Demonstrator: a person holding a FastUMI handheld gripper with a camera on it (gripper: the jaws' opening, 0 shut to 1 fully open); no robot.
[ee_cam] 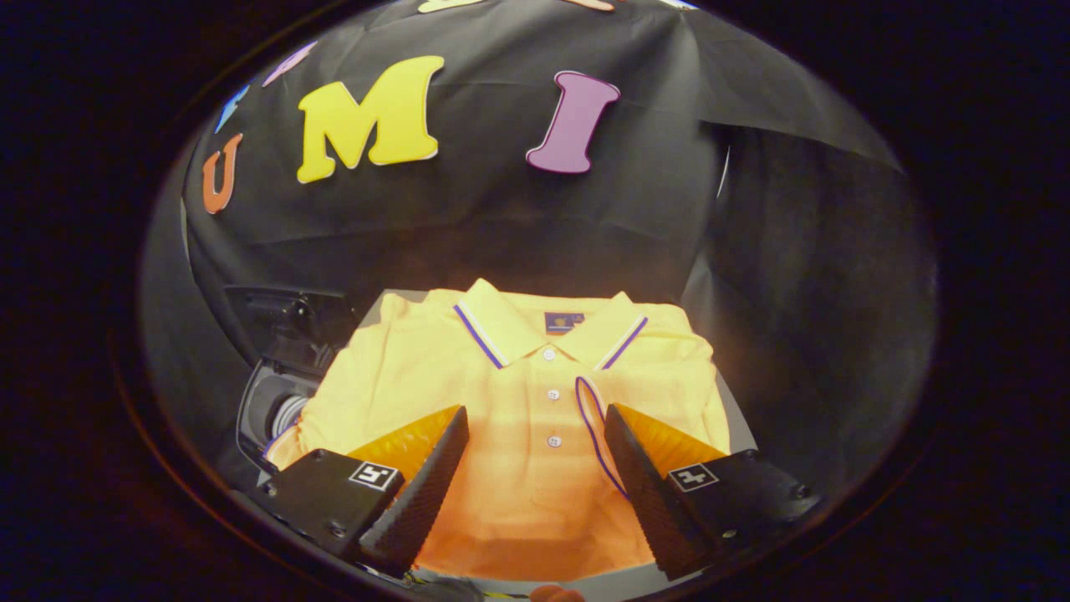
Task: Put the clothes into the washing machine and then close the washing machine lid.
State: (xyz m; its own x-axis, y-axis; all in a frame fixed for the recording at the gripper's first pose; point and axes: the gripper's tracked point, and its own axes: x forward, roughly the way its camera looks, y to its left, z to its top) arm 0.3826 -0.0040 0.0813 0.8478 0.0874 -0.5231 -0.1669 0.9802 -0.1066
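- Gripper (535, 456): both fingers enter from the bottom of the frame and stand wide apart, with nothing clamped between them.
- Left finger (422, 493): black ribbed pad facing inward, with an orange wedge-shaped backing and a black housing that carries a square marker; it sits at the lower left of centre.
- Right finger (648, 493): same build, mirrored, at the lower right of centre.
- Polo shirt (535, 393): yellow-orange, lying flat with its front up in the centre of the frame, spread out under and between the fingers. The button placket runs down the gap between the fingers.
- Collar (547, 330): turned down, trimmed with blue and white stripes, at the far end of the shirt just beyond the fingertips, in the middle of the frame. A small dark label shows inside the neck.
- Sleeve cuff (589, 418): blue-edged, folded in over the chest just beside the right finger's tip.
- Surface (736, 410): grey, visible as a narrow margin around the shirt at centre right.
- Washing machine (276, 376): dark body with a rounded opening, at the left of the frame beside the shirt's left edge. The shirt lies outside it.
- Lid (284, 313): dark panel raised above the opening, at the left of centre.
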